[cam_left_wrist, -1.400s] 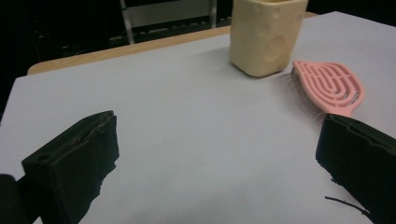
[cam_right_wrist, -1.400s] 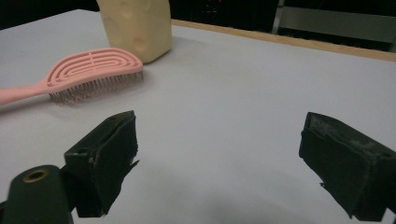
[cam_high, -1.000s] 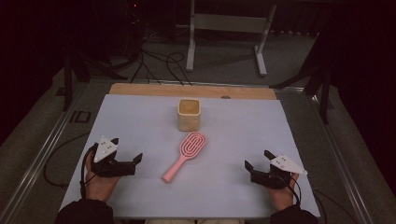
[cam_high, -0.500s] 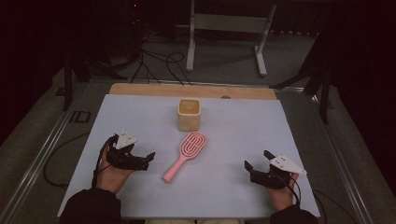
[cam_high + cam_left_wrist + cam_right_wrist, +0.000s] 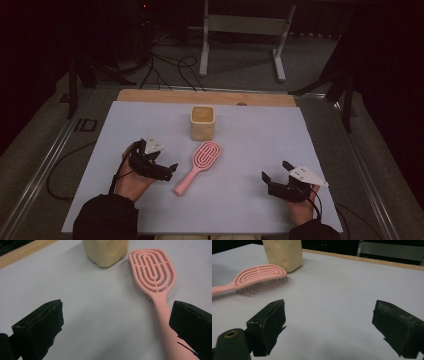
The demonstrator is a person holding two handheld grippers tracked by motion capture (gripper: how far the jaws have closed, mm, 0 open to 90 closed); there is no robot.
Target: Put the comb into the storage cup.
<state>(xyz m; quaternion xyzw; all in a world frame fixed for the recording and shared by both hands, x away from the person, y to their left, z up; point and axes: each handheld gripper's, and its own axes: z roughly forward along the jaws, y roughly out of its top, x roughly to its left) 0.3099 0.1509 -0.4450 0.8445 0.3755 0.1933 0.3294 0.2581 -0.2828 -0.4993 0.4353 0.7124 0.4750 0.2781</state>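
Observation:
A pink hairbrush [image 5: 199, 166] lies bristles down on the white tabletop [image 5: 250, 140], its handle pointing toward the near left. In the left gripper view the brush [image 5: 153, 272] runs down the right side, and its handle passes just inside the right jaw. My left gripper [image 5: 169, 171] is open, its tips close beside the handle end and nothing between them. My left gripper [image 5: 117, 315] hovers low over bare table. My right gripper [image 5: 275, 171] rests open near the front right, well away from the brush [image 5: 259, 275].
A beige square cup [image 5: 202, 122] stands upright just beyond the brush head; it also rises at the top of both gripper views [image 5: 105, 251] [image 5: 283, 253]. A wooden strip [image 5: 205, 96] borders the table's far edge. Cables and a metal stand [image 5: 240, 30] lie on the floor beyond.
My left gripper has moved right and slightly forward, from the left part of the table to beside the brush handle. The right gripper, brush and cup have stayed put.

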